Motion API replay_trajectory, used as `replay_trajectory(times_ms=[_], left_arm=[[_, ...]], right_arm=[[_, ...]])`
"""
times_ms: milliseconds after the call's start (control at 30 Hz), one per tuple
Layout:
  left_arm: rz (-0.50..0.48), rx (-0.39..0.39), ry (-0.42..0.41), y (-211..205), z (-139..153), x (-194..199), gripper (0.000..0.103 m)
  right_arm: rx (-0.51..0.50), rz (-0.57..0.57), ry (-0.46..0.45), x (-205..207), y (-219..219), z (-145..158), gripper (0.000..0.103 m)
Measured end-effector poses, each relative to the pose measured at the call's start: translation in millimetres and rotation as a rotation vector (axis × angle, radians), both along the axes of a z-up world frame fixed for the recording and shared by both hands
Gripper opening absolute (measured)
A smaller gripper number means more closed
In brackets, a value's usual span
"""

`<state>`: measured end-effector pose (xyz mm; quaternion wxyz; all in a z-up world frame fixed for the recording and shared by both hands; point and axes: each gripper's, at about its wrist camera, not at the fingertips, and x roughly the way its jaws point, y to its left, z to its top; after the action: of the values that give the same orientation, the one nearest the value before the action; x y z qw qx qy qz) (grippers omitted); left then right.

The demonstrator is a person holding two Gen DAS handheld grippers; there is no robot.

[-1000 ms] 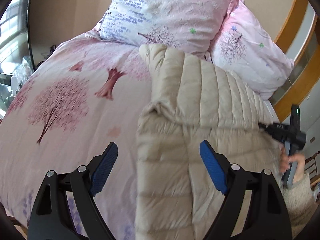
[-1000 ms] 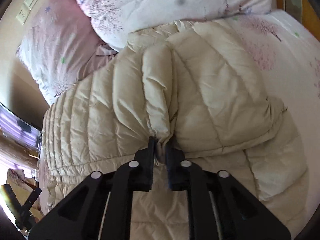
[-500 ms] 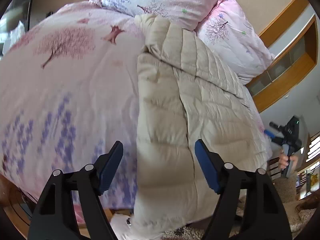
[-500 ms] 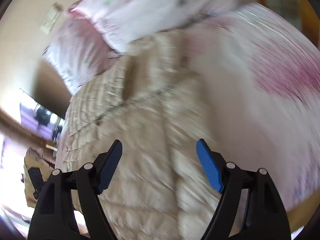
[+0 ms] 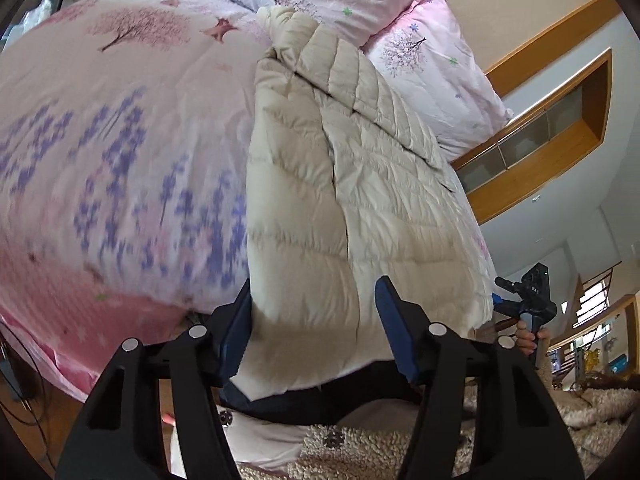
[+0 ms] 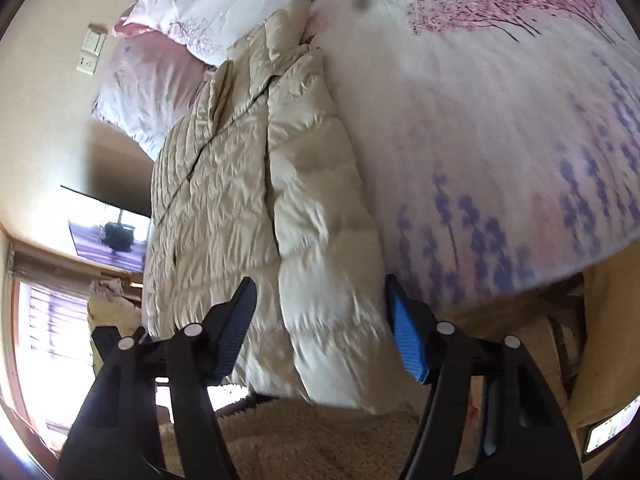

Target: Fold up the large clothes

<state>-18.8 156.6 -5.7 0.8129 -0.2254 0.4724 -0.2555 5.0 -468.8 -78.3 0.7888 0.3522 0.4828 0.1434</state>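
Jacket (image 5: 360, 200): cream quilted down jacket, lying lengthwise on the bed with its hem hanging over the near edge at 6 o'clock and its collar end reaching toward the pillows at 12 o'clock.
Left gripper (image 5: 316, 332): at 6 o'clock in its own view, blue pads on either side of the jacket's hem; jaws closing, the hem between them, the left pad at the fabric's edge, the right pad apart from it.
Right gripper (image 6: 320, 332): at 6 o'clock in its own view, jaws closing around the folded-over near strip of the jacket; neither pad is seen pressing the cloth.
Right gripper from the left view (image 5: 524, 304): at 4 o'clock, beside the jacket's far hem corner, a hand (image 5: 528, 336) around its handle.
Rug (image 6: 304, 440): beige, shaggy, below the hem at 6 o'clock.
Bedspread (image 5: 120, 140): pink, printed with trees and purple flowers, under the jacket.
Pillows (image 5: 432, 64): two, pink floral, at 12 to 1 o'clock past the collar.
Wall switches (image 6: 90, 52): at 10 o'clock in the right view, on the cream wall.
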Motion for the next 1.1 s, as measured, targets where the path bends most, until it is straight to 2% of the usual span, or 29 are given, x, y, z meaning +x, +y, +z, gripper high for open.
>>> replay_trajectory(times_ms=[167, 333, 400, 433, 500, 567, 600, 667, 767, 833, 967, 1100], left_arm=[[-0.011, 0.009, 0.036, -4.1, -14.1, -8.0, 0.060], [-0.023, 0.001, 0.058, -7.2, -26.0, -1.7, 0.060], [-0.025, 0.000, 0.069, -6.8, -32.0, 0.2, 0.060], [-0.024, -0.010, 0.076, -6.2, -36.0, 1.1, 0.060], [-0.016, -0.034, 0.077, -3.5, -41.6, 0.2, 0.054], [-0.027, -0.070, 0.069, -3.0, -42.9, -1.5, 0.036], [-0.034, -0.074, 0.062, -3.1, -41.6, -2.7, 0.031], [-0.055, -0.063, 0.027, -4.7, -33.8, -8.8, 0.019], [-0.070, -0.072, -0.022, -3.6, -20.4, -15.3, 0.011], [-0.063, -0.078, -0.080, -0.2, -5.9, -18.2, 0.009], [-0.041, -0.110, -0.220, 8.7, 29.7, -21.9, 0.008], [-0.015, -0.103, -0.343, 11.6, 68.2, -14.3, 0.008]], right_arm=[[-0.055, 0.013, 0.065, -16.9, 0.7, -9.2, 0.066], [0.033, 0.055, 0.046, -14.3, 5.9, -22.3, 0.069], [0.077, 0.077, 0.044, -10.9, 10.4, -29.7, 0.066], [0.084, 0.081, 0.043, -9.0, 10.7, -30.6, 0.060], [0.103, 0.098, 0.042, -9.3, 14.6, -34.0, 0.032], [0.116, 0.120, 0.023, -13.6, 15.9, -30.9, 0.021], [0.107, 0.128, 0.012, -15.3, 18.2, -26.7, 0.018], [0.088, 0.148, -0.014, -17.9, 23.6, -16.4, 0.015], [0.056, 0.166, -0.065, -21.9, 28.8, 2.4, 0.013], [0.041, 0.168, -0.096, -22.6, 31.5, 13.8, 0.012], [0.003, 0.146, -0.220, -26.5, 38.2, 49.0, 0.011], [-0.051, 0.072, -0.403, -34.7, 38.0, 92.0, 0.010]])
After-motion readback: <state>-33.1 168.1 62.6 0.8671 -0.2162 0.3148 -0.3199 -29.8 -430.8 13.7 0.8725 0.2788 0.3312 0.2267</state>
